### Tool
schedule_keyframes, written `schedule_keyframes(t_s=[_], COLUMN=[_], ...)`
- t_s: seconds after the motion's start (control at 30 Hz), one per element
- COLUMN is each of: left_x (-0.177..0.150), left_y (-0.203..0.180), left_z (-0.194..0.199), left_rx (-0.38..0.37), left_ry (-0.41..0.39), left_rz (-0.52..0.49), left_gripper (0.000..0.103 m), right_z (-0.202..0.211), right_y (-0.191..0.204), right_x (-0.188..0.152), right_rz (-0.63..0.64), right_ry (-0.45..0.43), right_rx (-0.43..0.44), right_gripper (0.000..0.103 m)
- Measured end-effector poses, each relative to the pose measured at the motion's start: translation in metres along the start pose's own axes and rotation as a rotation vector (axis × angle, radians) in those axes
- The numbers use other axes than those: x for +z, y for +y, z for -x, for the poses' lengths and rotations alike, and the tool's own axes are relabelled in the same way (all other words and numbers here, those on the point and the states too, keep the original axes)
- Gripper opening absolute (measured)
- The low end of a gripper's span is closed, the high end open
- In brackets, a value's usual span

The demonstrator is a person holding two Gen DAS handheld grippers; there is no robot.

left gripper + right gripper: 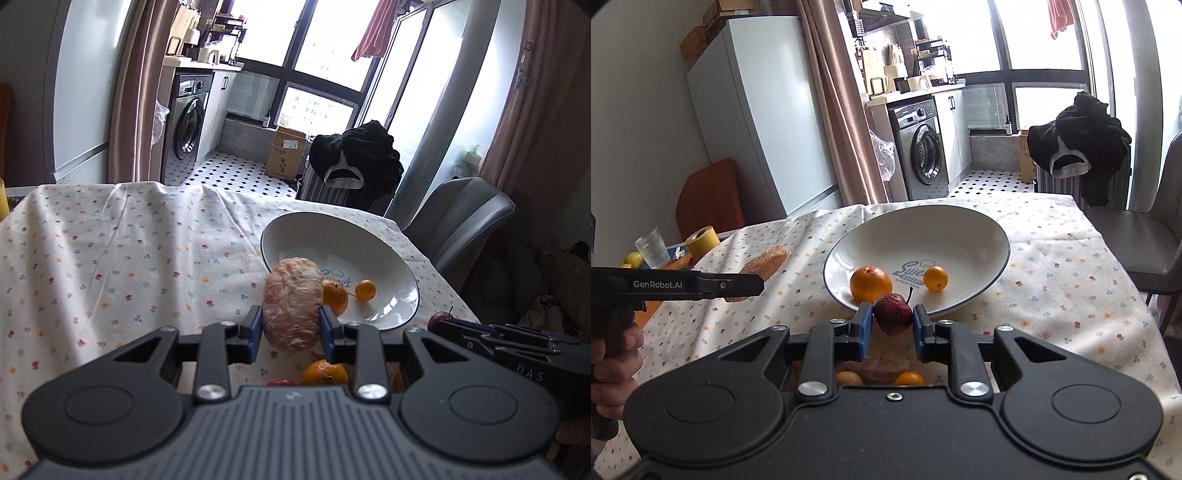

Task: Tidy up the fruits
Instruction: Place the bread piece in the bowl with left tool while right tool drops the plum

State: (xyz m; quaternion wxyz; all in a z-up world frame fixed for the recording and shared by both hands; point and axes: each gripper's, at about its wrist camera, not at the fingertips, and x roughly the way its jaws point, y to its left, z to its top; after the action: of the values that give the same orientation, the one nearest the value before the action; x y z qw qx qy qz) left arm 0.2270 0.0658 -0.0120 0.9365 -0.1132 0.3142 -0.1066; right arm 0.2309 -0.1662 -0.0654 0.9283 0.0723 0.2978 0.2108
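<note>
Fruits: left gripper (291,325) clamped on peeled pomelo piece (292,302) | right gripper (892,325) clamped on red fruit (892,314) | risk: slippery round fruit could slip before plate (960,221).

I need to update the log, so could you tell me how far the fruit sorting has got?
Done: an orange and a small citrus lie in the plate. In hand: left tongs grip a wrapped fruit, right tongs a red fruit. Left: loose fruit on the tablecloth.

On my bench (1052,280) the plate (960,221) lies ahead, holding an orange (870,283) left of a kumquat (935,278). A chair (1137,229) stands right, beyond the bench edge.
</note>
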Motion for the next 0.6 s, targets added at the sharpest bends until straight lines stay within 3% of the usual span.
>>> schedule_keyframes(t_s=[0.6], left_x=[0.027], left_y=[-0.025], left_z=[-0.043], left_rx=[-0.04], left_ry=[-0.004], left_rz=[-0.027], left_gripper=[0.031], right_z=[-0.022], right_y=[-0.021], right_x=[0.023], right_rz=[-0.017], right_ry=[-0.038], right_rx=[-0.042], right_gripper=[0.022])
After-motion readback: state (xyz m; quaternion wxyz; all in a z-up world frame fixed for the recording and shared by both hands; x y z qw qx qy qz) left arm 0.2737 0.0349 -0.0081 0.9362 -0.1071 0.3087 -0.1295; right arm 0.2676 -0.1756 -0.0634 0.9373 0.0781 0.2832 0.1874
